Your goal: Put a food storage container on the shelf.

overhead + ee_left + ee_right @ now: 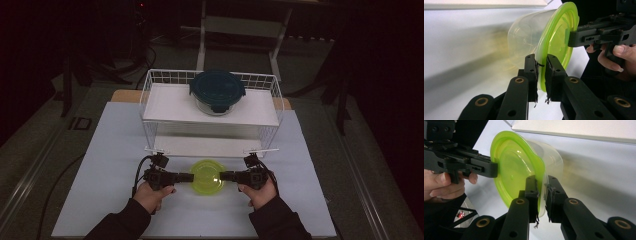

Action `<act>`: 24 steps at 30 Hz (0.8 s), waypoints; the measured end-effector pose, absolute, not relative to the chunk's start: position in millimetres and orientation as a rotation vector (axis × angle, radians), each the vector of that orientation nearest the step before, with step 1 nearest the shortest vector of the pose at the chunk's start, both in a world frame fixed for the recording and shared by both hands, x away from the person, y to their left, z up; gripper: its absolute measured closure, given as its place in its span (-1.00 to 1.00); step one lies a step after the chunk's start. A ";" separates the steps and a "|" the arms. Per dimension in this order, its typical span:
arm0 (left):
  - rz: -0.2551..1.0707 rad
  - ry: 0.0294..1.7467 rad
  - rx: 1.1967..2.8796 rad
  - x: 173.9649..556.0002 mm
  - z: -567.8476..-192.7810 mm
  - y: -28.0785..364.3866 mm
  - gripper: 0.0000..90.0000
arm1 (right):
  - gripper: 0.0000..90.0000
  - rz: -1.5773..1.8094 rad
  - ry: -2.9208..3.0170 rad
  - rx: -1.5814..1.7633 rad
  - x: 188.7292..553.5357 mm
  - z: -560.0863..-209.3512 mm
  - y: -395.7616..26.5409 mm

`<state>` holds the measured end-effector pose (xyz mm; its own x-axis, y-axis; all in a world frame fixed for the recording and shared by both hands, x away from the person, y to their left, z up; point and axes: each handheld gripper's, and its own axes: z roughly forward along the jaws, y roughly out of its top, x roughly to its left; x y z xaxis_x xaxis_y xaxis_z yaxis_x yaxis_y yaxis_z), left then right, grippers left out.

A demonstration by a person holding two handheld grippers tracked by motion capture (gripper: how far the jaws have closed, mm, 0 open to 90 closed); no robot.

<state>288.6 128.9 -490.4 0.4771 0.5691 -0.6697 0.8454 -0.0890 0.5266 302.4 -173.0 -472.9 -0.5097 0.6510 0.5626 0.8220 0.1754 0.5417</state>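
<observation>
Both my grippers, left [189, 177] and right [224, 176], pinch opposite rim edges of the tub [207, 177] between them. Just beyond stands the rack [150, 95]; bare table [110, 150] lies outward either side.

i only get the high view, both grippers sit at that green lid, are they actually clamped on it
Observer: Yes. In its own view the left gripper has its jaws closed on the rim of the green lid.
Operator: and the right one
Observer: The right gripper pinches the opposite edge of the rim the same way.
Operator: is it just a lid or a whole tub
Observer: A whole tub: a clear plastic container sits under the lid.
</observation>
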 end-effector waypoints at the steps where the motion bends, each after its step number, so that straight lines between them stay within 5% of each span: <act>1: -0.363 1.195 1.775 288.1 -488.6 129.5 0.78 | 0.80 -1.245 -2.248 -1.428 301.3 -471.1 -173.1; 24: -0.277 1.080 1.732 276.6 -425.3 135.4 0.79 | 0.80 -1.420 -2.278 -1.370 285.0 -409.8 -174.8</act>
<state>276.6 135.4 -425.3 0.5697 0.5291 -0.6288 0.7664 -0.0659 0.6390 285.0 -174.8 -409.8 -0.5800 0.6244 0.5233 0.7448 0.1462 0.6511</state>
